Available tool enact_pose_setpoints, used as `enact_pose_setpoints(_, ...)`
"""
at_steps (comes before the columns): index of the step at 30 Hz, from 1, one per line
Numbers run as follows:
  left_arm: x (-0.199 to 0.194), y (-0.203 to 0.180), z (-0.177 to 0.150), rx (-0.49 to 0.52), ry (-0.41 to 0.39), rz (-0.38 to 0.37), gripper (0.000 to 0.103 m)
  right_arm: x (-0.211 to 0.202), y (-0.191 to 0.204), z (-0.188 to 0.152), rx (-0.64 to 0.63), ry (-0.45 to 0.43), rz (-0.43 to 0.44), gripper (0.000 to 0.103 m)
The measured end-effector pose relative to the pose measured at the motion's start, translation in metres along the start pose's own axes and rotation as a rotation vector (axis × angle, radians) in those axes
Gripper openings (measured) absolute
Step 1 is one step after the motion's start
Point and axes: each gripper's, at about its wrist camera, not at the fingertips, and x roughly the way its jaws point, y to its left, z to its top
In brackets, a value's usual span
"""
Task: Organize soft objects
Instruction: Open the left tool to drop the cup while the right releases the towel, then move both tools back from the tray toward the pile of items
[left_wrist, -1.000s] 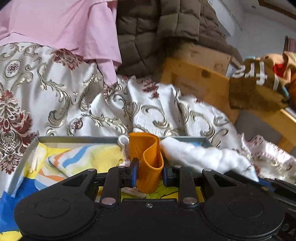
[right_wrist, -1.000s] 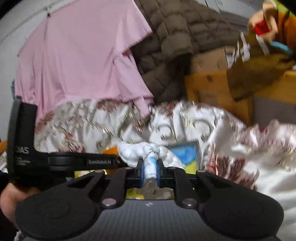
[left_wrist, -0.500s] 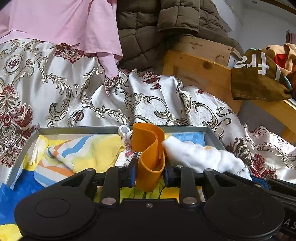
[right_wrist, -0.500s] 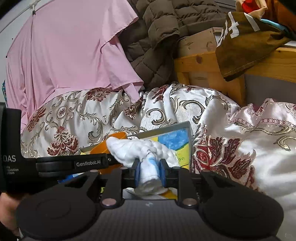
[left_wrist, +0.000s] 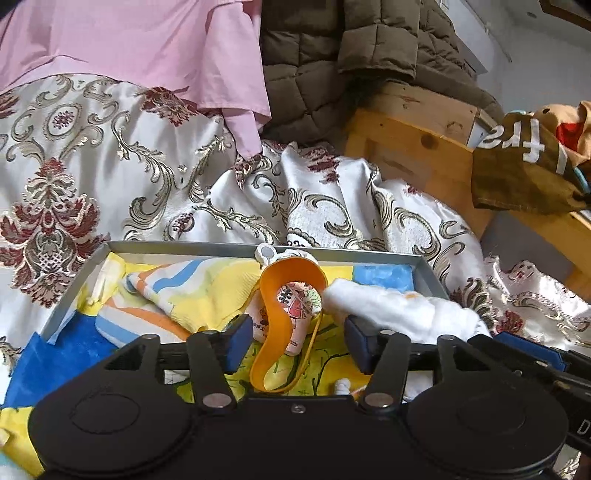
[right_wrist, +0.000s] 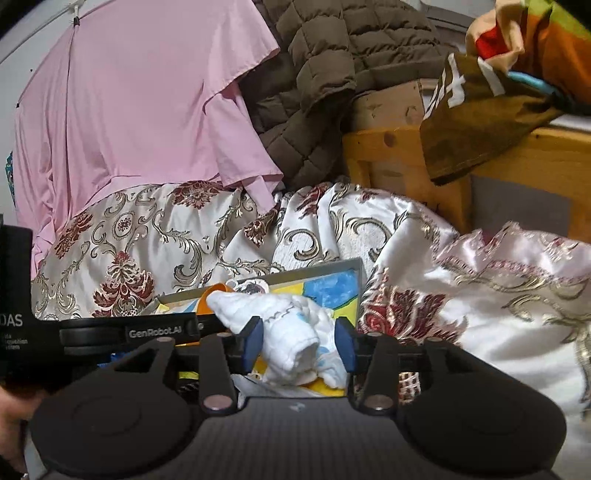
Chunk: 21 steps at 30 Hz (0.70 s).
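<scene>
The orange band (left_wrist: 275, 321), a thin floppy loop, sags between the jaws of your left gripper (left_wrist: 298, 341), which are opening; neither pad presses it now, so it is released and drooping onto the tray (left_wrist: 74, 284). It looks light, rubbery and springy, so it will likely flop and uncurl rather than keep a shape. If you take it again, pinch both layers of the loop together near its lower bend, not the single thin edge.

Just beyond the band lies a small printed pouch (left_wrist: 295, 306), and left of the jaws a striped yellow cloth (left_wrist: 192, 291), folded on the tray's bright liner.

The white cloth (right_wrist: 291, 332) lies bunched between the jaws of your right gripper (right_wrist: 299, 347), which are also opening; gaps show at both pads, so it is let go and resting in the tray. It is soft, light and compressible, and will probably slump. Grip a thick fold at its middle; a loose corner would only trail.

Beyond the tray, brocade fabric (left_wrist: 110, 166) is heaped, with a pink garment (right_wrist: 140, 103) and brown padded jacket (right_wrist: 332, 55) hanging behind.
</scene>
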Motion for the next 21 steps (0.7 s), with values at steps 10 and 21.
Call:
enact_pose_setpoints(10,-0.051,-0.002,0.000,-0.014,-0.064,0.001,0.079,-0.041,0.005,0.012,-0.032,-0.063,-0.006,0.075)
enact_pose_setpoints(21,-0.138,0.001,-0.007,-0.019,-0.147,-0.014,0.090,-0.109,0.018,0.029,-0.034,-0.148,-0.007,0.090)
